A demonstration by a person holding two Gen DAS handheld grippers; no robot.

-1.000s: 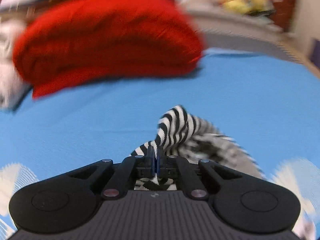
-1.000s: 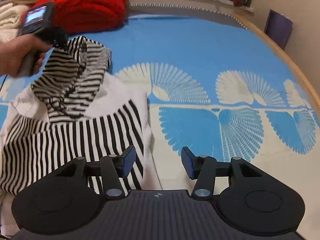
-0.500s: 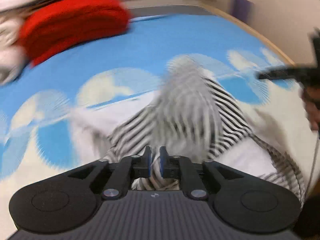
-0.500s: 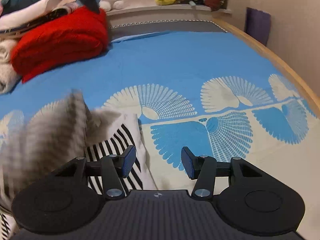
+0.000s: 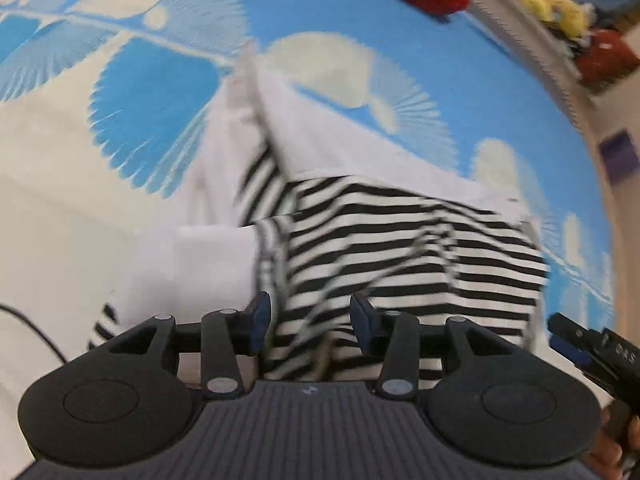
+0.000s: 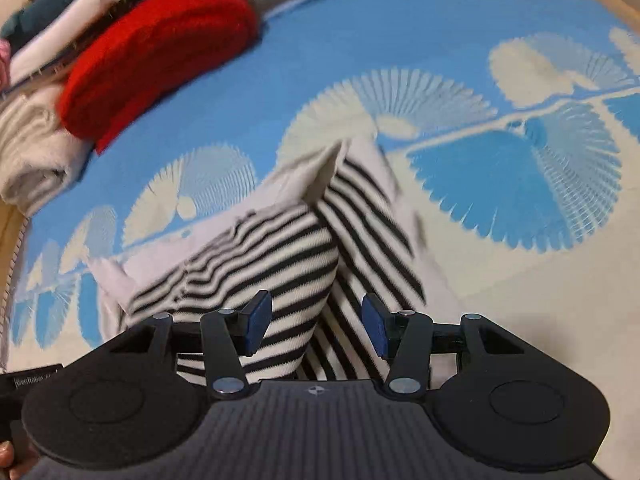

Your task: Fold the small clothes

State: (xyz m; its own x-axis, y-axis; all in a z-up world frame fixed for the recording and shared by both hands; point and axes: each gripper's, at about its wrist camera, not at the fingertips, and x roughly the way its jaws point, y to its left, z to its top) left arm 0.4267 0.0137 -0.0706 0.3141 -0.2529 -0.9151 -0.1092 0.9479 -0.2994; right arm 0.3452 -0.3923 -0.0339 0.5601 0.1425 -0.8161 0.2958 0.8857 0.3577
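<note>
**Striped garment laid out, both tongs free above it**

Striped garment (image 5: 400, 248), black-and-white with plain white panels, lies on the bed (image 5: 360, 12), filling the middle and lower middle of both wrist views. In the right wrist view 1 striped part (image 6: 272, 276), perhaps a sleeve, lies across the body, which suggests a fold is already in; the blur keeps me from saying which part it is.

Left tongs (image 5: 310, 324) stand wide apart with striped cloth showing between the blue pads, gripping nothing. Right tongs (image 6: 316, 328) are likewise wide and empty, low over the garment's near edge. Both sit at that edge probably because the next fold starts there: each needs a fresh pinch on a hem or corner.

Red folded blanket (image 6: 160, 40) and a pile of pale textiles (image 6: 36, 152) occupy the upper left of the right view, well apart from the garment, leaving open bed around it for folding.
</note>
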